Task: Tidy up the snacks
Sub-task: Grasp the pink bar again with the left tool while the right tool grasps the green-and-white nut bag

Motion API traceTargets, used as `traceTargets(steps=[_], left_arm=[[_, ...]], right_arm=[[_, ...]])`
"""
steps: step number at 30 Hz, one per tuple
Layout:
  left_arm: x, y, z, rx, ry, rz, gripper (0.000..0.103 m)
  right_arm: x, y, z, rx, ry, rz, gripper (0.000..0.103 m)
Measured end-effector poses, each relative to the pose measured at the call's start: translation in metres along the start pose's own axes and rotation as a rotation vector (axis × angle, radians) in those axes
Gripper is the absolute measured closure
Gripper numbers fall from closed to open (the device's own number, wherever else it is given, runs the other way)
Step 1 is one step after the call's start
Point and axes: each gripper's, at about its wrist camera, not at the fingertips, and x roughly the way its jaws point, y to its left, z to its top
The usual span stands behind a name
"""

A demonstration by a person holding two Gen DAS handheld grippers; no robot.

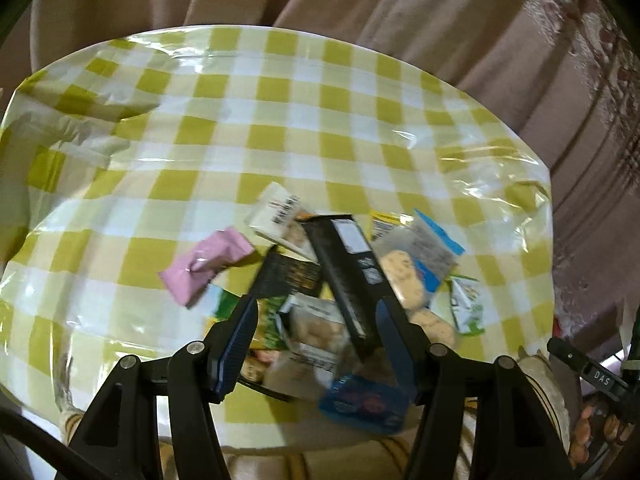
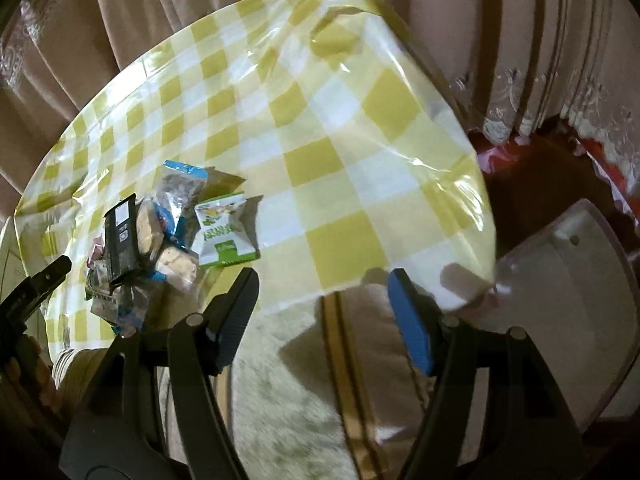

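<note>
Snacks (image 1: 340, 300) are lying heaped at the table's (image 1: 280, 120) six o'clock edge. I am hovering my left gripper (image 1: 316, 320), jaws apart and empty, over a black box (image 1: 348, 276) leaning atop them; closing may topple it. My right gripper (image 2: 324, 292) is gaping empty beside the green packet (image 2: 224, 232) at ten o'clock.

the tabletop (image 1: 280, 112) is covered by glossy, wrinkled checked plastic sheeting. on it, a matt pink wrapper (image 1: 208, 266) and a dark cardboard box (image 1: 348, 276) are seen among shiny clear film packets (image 1: 416, 264). behind it, soft cloth curtains (image 1: 440, 20) are hung.
</note>
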Motion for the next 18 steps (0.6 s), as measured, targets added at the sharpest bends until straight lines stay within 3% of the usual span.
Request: traceTargets(steps=[18], left_arm=[[-0.001, 0.050, 0.008, -0.130, -0.041, 0.078, 0.041]], right_arm=[[0.038, 0.040, 0.019, -0.079, 0.039, 0.008, 0.032]])
